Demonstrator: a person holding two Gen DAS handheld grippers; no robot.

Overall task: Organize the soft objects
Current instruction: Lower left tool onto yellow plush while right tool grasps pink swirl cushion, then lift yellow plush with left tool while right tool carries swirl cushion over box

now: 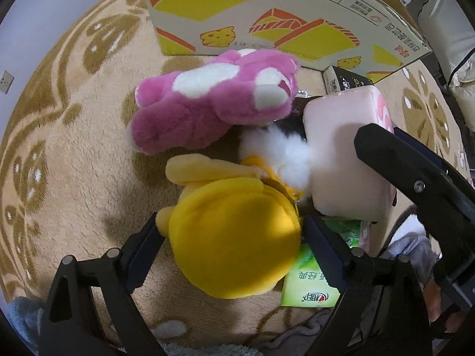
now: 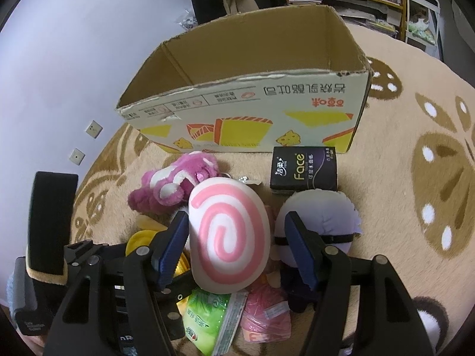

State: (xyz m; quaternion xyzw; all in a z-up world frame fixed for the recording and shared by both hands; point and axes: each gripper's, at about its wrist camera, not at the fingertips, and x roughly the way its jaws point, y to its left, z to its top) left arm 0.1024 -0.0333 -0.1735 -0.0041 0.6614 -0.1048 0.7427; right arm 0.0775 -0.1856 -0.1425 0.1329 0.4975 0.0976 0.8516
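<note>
My left gripper (image 1: 230, 237) points almost straight down over the yellow plush pouch (image 1: 234, 237), which lies on the beige patterned rug (image 1: 74, 148); the jaws stand wide on either side of it, and I cannot tell whether the pads touch it. My right gripper (image 2: 237, 231) has its jaws spread around the pink-swirl cushion (image 2: 230, 237); the left pad seems to press its side, while the right pad looks slightly off it, so I cannot tell if it is gripped. A pink plush bear (image 1: 213, 98) lies just beyond the pouch, near the open cardboard box (image 2: 237, 103). A black tissue pack (image 2: 304, 169) sits in front of the box, a lavender plush (image 2: 320, 213) beside the cushion, and a green tissue pack (image 2: 204, 314) beneath it
</note>
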